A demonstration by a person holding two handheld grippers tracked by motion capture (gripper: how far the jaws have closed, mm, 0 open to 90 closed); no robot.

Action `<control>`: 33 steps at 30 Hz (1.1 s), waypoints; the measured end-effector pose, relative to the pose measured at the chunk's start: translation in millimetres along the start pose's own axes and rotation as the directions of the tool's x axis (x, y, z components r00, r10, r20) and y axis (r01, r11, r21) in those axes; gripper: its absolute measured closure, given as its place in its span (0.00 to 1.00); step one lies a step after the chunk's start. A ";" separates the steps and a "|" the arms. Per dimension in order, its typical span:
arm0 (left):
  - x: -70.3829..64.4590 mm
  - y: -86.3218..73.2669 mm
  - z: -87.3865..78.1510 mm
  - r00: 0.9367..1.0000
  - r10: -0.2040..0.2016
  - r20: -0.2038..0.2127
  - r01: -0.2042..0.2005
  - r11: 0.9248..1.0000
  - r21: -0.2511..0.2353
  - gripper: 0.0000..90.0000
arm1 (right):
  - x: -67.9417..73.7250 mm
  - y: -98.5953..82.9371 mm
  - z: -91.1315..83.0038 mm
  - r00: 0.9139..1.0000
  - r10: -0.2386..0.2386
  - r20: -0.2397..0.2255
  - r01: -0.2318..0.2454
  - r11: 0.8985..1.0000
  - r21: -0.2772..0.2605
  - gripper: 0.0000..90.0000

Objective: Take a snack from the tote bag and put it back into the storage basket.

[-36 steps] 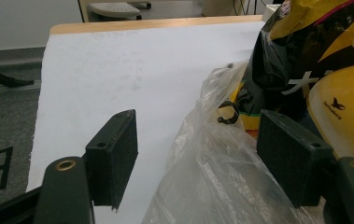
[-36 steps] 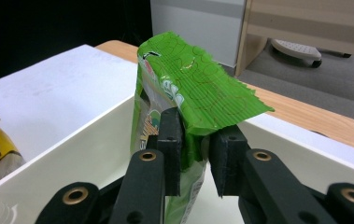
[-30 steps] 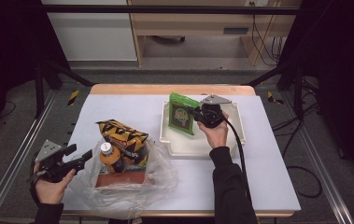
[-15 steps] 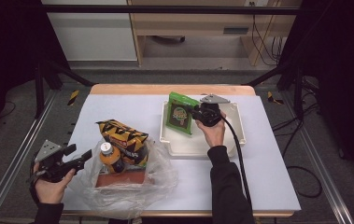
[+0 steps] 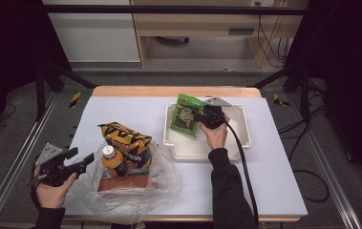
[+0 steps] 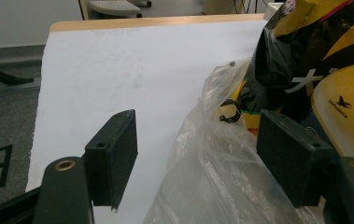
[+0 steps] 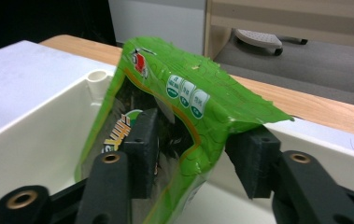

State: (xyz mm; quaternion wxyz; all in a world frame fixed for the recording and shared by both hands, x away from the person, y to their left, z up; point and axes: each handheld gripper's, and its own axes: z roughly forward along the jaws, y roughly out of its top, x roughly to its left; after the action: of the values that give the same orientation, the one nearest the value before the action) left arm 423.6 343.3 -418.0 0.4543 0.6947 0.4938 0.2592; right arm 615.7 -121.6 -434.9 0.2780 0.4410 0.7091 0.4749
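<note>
Right tongs (image 5: 198,117) pinch green snack bag (image 5: 186,115) over white tray (image 5: 241,125)

Even overhead light, table sheet (image 5: 121,109) bright, surroundings at 3 and 9 o'clock near black. Soft glare on plastic bag (image 6: 221,172). High view slightly soft; gripper views blur at 6 o'clock on near jaws, background at 12 o'clock out of focus
</note>
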 end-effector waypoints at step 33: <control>0.9 -0.6 -1.5 1.000 -0.004 -0.002 0.004 1.000 -0.004 0.32 | 5.5 -15.6 -2.4 0.997 0.058 0.055 -0.064 0.991 0.118 0.86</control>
State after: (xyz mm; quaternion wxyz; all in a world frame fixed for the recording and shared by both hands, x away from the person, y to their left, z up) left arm 422.5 344.8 -418.0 0.4558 0.6925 0.4952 0.2598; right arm 605.6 -120.2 -448.1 0.2546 0.4906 0.7150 0.4281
